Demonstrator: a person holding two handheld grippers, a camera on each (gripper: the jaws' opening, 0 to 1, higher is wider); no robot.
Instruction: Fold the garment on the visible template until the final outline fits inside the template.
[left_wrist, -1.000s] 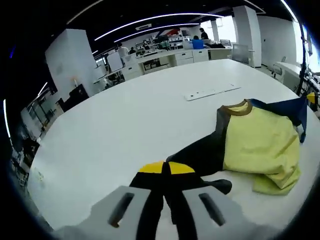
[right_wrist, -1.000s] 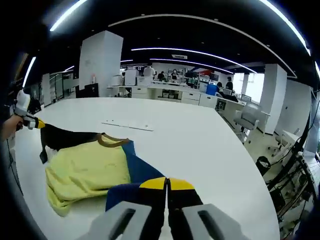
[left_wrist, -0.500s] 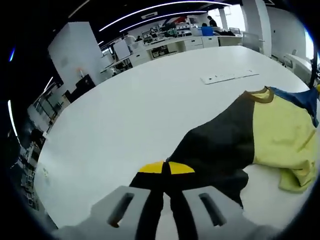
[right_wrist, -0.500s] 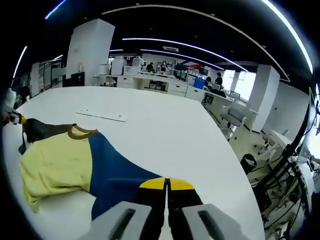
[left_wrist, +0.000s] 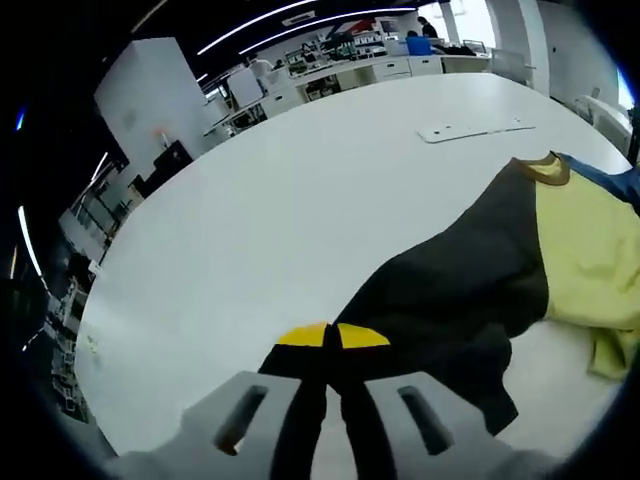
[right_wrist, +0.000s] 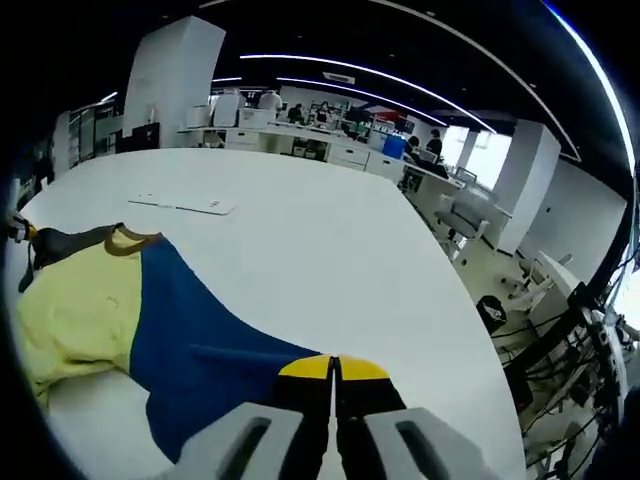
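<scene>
Since the earlier frames, the 2 sleeves had been drawn apart, spreading the yellow-bodied cloth garment (left_wrist: 590, 250) on the white oval table (left_wrist: 300, 190). The left gripper (left_wrist: 332, 340) pinched the black sleeve (left_wrist: 450, 290); the right gripper (right_wrist: 333, 372) pinched the blue sleeve (right_wrist: 190, 330). The long axis ran sleeve-to-sleeve, presumably to flatten it for folding.

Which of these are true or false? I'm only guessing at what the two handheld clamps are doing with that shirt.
1. The left gripper is shut on the shirt's black sleeve. True.
2. The right gripper hangs open above the table. False: it is shut on the blue sleeve.
3. The shirt's middle panel is yellow. True.
4. The shirt's collar is bright red. False: it is brown.
5. A flat white strip lies on the table beyond the shirt. True.
</scene>
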